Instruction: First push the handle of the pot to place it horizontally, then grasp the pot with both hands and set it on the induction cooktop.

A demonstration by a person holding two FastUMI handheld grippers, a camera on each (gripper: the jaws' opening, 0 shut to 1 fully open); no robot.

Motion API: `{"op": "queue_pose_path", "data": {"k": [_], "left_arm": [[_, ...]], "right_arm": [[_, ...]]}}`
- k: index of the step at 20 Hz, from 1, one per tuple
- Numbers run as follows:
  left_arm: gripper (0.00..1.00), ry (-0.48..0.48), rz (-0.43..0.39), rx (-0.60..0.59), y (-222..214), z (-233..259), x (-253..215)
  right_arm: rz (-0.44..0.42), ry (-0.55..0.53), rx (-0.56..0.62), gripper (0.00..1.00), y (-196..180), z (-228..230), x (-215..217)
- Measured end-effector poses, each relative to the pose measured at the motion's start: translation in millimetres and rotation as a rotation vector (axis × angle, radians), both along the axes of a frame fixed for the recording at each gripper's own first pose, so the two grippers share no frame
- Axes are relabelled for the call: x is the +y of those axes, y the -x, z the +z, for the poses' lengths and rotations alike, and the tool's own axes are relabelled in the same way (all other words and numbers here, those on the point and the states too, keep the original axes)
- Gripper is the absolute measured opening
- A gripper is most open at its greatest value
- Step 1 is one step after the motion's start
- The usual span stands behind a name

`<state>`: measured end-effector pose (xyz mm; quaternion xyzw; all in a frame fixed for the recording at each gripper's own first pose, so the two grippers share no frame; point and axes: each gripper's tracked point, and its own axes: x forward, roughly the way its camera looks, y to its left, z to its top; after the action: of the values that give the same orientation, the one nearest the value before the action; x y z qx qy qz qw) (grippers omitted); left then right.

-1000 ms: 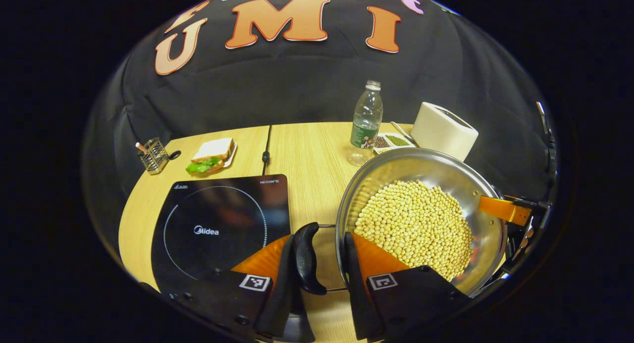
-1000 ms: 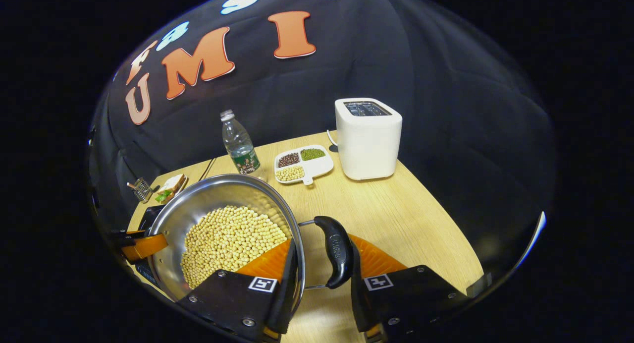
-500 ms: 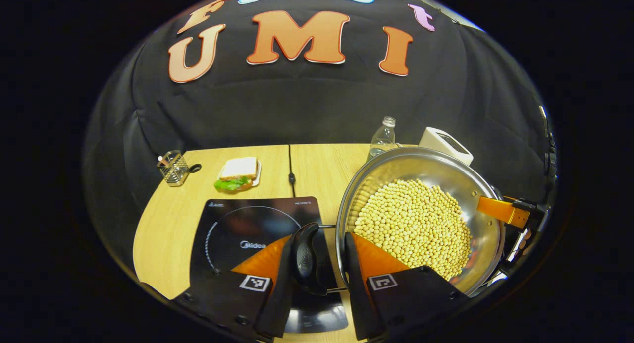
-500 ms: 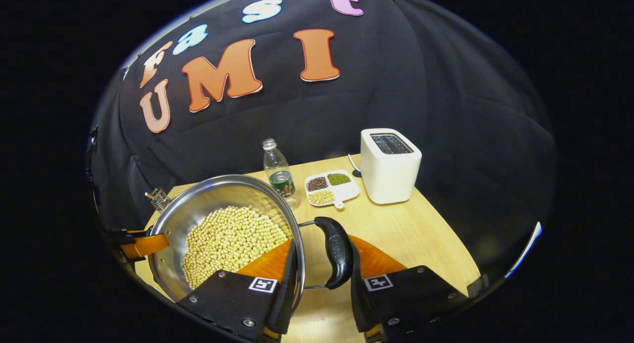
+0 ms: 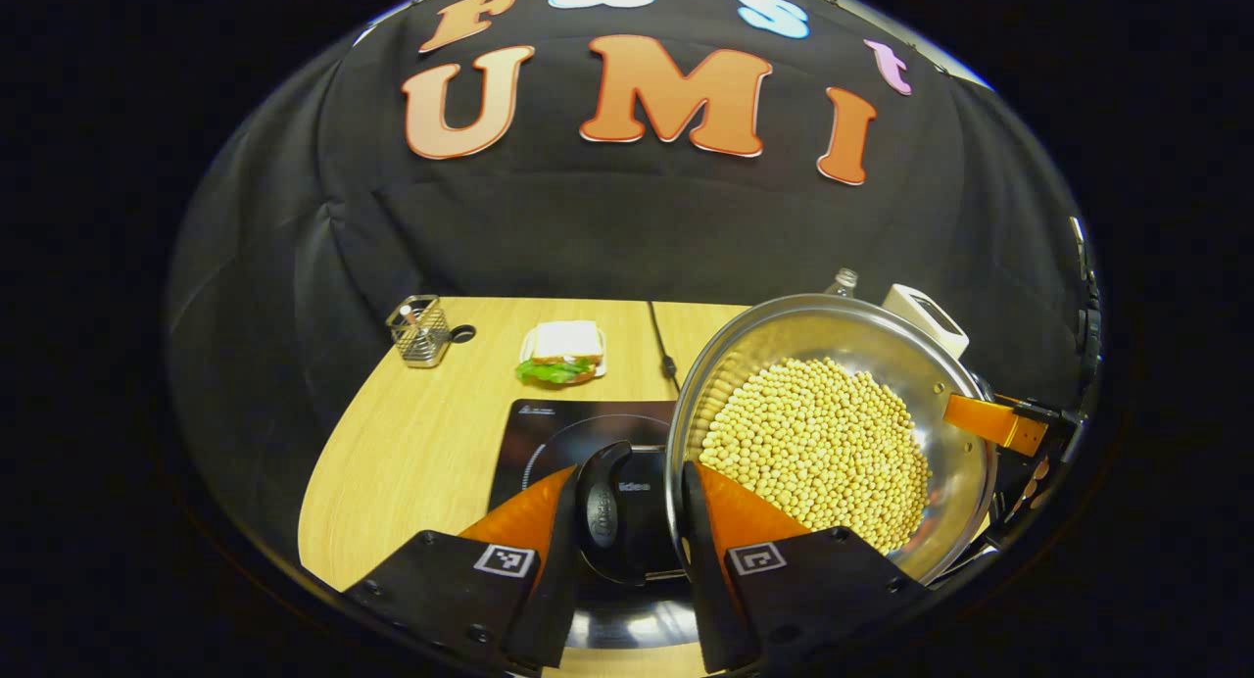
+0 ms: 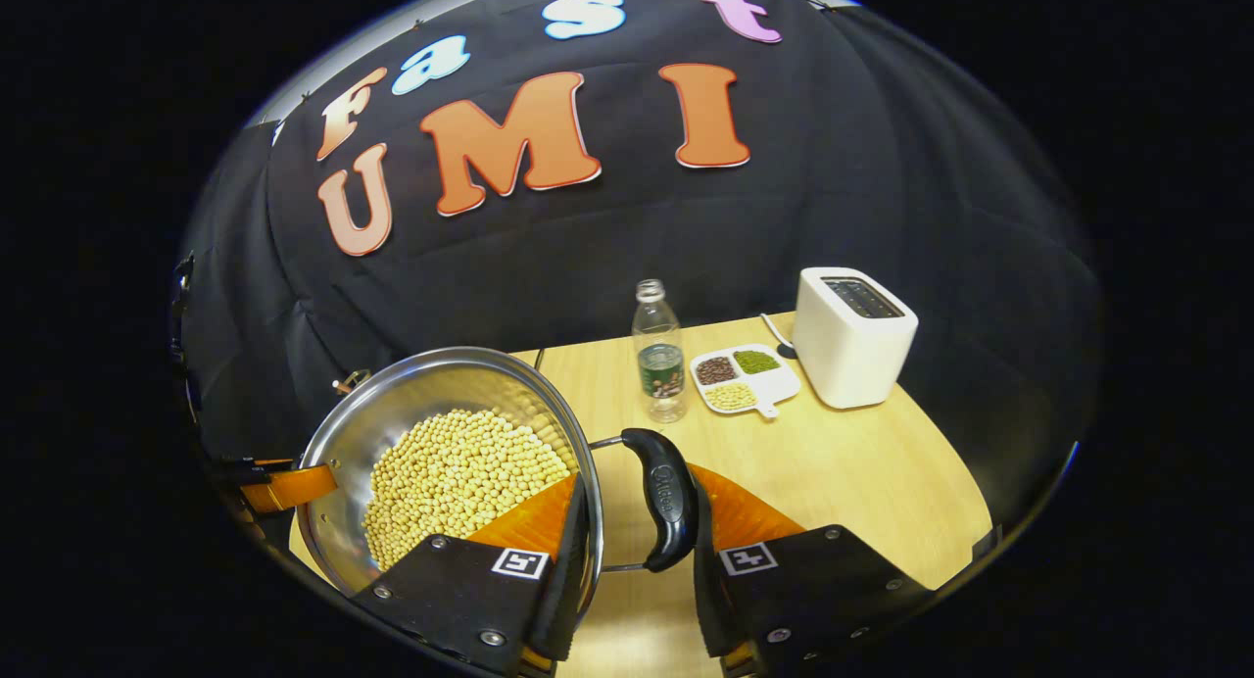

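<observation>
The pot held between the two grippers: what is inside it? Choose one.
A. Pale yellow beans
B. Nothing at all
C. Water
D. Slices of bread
A: in the left gripper view the pot holds a heap of small, round, pale yellow beans covering its bottom, and the right gripper view shows the same heap.

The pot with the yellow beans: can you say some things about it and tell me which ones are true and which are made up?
1. The pot holds pale yellow beans. True.
2. The left gripper is clamped on a pot handle. True.
3. The pot has a lid on. False: it is open.
4. The toaster is black. False: it is white.
5. The sandwich lies inside the pot. False: it lies on the table.
</observation>
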<state>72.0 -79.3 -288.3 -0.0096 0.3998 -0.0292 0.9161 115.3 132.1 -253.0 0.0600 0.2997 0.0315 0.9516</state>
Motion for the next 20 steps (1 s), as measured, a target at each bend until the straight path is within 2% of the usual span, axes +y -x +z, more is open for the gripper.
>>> {"op": "queue_pose_path", "data": {"k": [2, 4, 8, 10, 11, 12, 15, 16, 18, 20], "left_arm": [[0.58, -0.007, 0.024, 0.003, 1, -1, 25], [0.55, -0.010, 0.049, 0.011, 1, -5, 46], [0.60, -0.012, 0.082, 0.044, 2, -20, 82], [0.58, -0.013, 0.095, 0.055, 2, -28, 95], [0.60, -0.014, 0.102, 0.062, 1, -32, 100], [0.55, -0.015, 0.108, 0.067, 0, -37, 105], [0.55, -0.013, 0.120, 0.090, 2, -51, 117], [0.58, -0.007, 0.124, 0.101, 3, -56, 119], [0.55, 0.006, 0.127, 0.114, 3, -66, 121], [0.58, 0.011, 0.128, 0.128, 1, -75, 124]], "right_arm": [[0.021, -0.008, 0.007, 0.49, -2, -5, 23], [0.040, -0.010, 0.017, 0.49, -4, -14, 45], [0.066, -0.010, 0.045, 0.49, -7, -30, 77], [0.076, -0.012, 0.053, 0.49, -11, -40, 89], [0.079, -0.014, 0.057, 0.49, -12, -45, 95], [0.084, -0.014, 0.064, 0.49, -11, -49, 99], [0.097, -0.005, 0.086, 0.49, -14, -65, 111], [0.097, -0.003, 0.094, 0.49, -14, -70, 114], [0.097, 0.004, 0.106, 0.49, -16, -76, 117], [0.104, 0.013, 0.120, 0.49, -20, -83, 118]]}}
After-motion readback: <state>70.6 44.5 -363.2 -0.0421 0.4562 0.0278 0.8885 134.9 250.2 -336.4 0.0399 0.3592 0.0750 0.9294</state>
